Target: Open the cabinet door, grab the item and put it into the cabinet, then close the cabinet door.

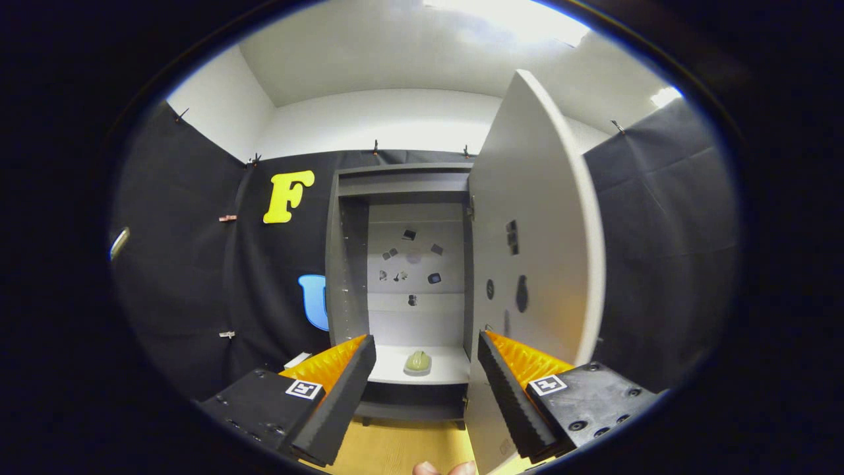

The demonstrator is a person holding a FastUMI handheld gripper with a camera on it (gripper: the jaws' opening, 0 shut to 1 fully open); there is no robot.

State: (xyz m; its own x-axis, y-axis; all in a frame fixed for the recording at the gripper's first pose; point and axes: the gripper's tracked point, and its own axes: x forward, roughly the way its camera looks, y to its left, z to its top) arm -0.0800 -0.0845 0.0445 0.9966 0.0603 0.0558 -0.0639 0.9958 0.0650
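1. The grey cabinet (402, 284) stands ahead against the black cloth wall (198, 264), its flat door (534, 218) swung open to the right; the door's edge rises just beside my right finger.
2. My gripper (426, 349) is spread wide, pinching nothing.
3. The item (418, 361), small, rounded and pale green, sits on the cabinet's white bottom shelf (448, 369), beyond my fingertips and between them.
4. Small dark stickers (412, 257) dot the smooth back panel.
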